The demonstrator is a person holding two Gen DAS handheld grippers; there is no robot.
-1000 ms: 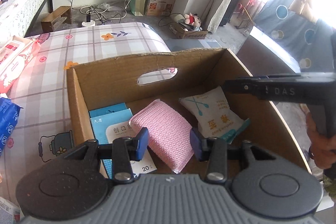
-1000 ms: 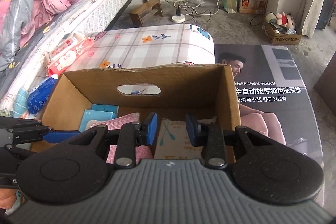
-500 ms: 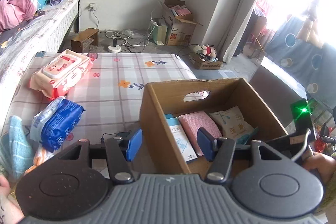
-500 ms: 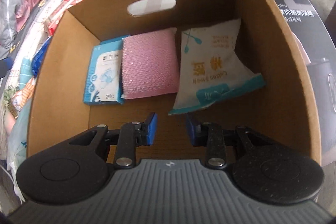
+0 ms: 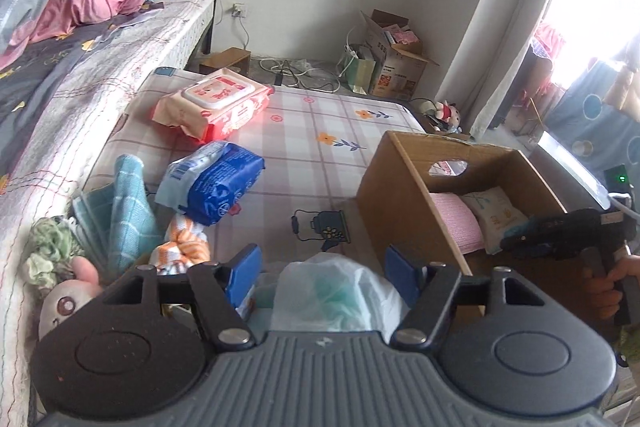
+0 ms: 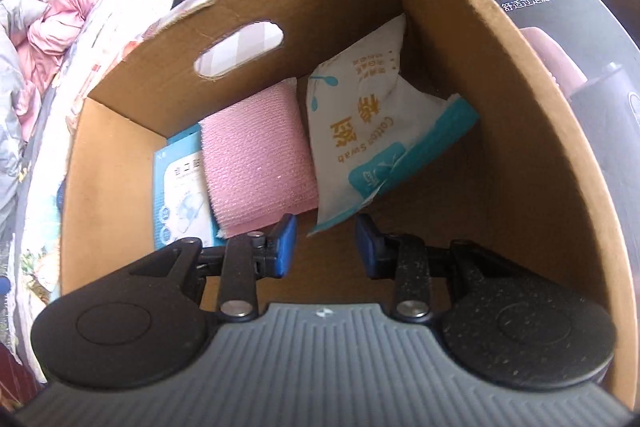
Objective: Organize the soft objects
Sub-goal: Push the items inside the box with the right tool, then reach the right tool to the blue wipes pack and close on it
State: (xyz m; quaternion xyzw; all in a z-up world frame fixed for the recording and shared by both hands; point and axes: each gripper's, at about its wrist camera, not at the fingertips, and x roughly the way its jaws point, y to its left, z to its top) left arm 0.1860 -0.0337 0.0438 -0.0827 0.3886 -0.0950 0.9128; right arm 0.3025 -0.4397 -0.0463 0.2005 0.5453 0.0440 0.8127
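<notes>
Soft things lying partly in the cardboard box [image 6: 472,75], partly out on the checked surface [image 5: 320,131]

Inside the box a pink knitted pad [image 6: 256,163] is lying flat between a blue-and-white packet [image 6: 180,195] and a white cotton-swab pouch [image 6: 360,131], which is leaning tilted against the wall. Out on the surface, a red-and-pink wipes pack [image 5: 216,103] is resting near the bed; a blue tissue pack [image 5: 212,187] is lying nearer, beside a teal checked cloth [image 5: 124,211], an orange-striped cloth [image 5: 184,247], a green bundle [image 5: 48,251] and a pink plush [image 5: 68,299]. A white crumpled bag [image 5: 340,291] is sitting closest
</notes>
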